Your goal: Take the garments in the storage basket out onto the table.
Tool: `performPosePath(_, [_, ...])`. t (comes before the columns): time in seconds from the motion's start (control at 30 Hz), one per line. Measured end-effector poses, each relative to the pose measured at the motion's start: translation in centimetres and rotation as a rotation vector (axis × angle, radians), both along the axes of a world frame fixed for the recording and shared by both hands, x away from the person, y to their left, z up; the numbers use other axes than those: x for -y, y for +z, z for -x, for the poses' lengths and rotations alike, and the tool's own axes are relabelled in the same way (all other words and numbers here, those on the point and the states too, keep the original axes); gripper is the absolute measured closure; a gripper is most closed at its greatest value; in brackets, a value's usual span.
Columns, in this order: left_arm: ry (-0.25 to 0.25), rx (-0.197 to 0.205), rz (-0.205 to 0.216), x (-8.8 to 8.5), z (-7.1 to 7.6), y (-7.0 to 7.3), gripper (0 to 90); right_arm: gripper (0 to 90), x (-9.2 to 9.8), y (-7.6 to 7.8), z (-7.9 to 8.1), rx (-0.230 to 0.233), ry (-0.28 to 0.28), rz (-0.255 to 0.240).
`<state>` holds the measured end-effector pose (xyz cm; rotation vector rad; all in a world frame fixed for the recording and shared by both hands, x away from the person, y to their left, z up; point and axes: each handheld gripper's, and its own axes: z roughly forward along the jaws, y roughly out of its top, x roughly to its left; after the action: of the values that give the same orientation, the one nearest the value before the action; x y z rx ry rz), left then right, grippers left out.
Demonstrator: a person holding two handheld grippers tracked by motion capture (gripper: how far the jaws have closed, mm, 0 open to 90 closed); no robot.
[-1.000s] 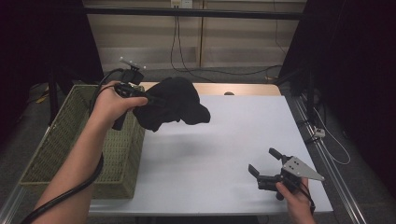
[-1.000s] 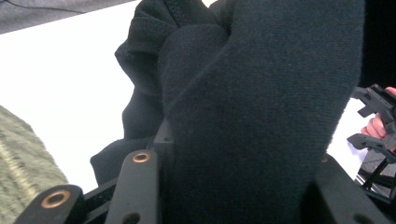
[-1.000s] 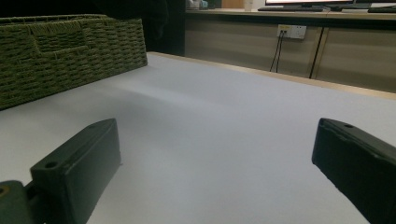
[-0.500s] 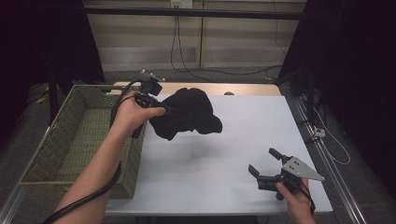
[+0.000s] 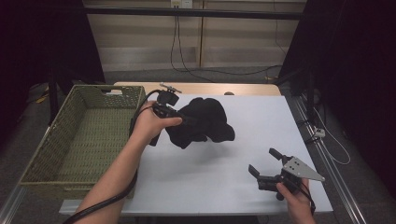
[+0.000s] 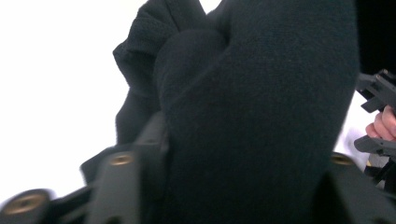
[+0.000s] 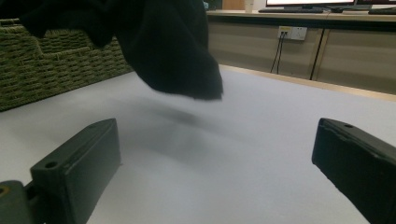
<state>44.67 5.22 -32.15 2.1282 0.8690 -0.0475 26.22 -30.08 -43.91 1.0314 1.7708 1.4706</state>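
Above the table's (image 5: 224,177) far middle, my left hand-held gripper (image 5: 180,117), jaws just widening, carries the black cloth (image 5: 203,122) between them for laying out; the right hand-held gripper (image 5: 266,165) waits agape near-right.

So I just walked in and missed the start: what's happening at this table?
A person works with two handheld grippers. The left gripper has a bunched black cloth between its jaws, which have just been opening, over the white table beside the woven basket. The right gripper waits open near the table's front edge, empty.
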Motion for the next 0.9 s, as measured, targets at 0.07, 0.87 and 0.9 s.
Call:
performPosePath(0.07, [-0.008, 0.025, -0.036, 0.6, 0.2, -0.3, 28.9, 0.3, 0.0, 0.0, 0.0, -0.002, 0.002, -0.001])
performPosePath(0.87, [0.059, 0.107, -0.072, -1.0, 2.5, -3.4, 10.0, 0.1, -0.6, 0.4, -0.8, -0.058, 0.007, 0.0])
performPosePath(0.9, [0.059, 0.113, -0.072, -1.1, 2.6, -3.6, 9.7, 0.0, -0.6, 0.5, -0.9, -0.061, 0.009, 0.003])
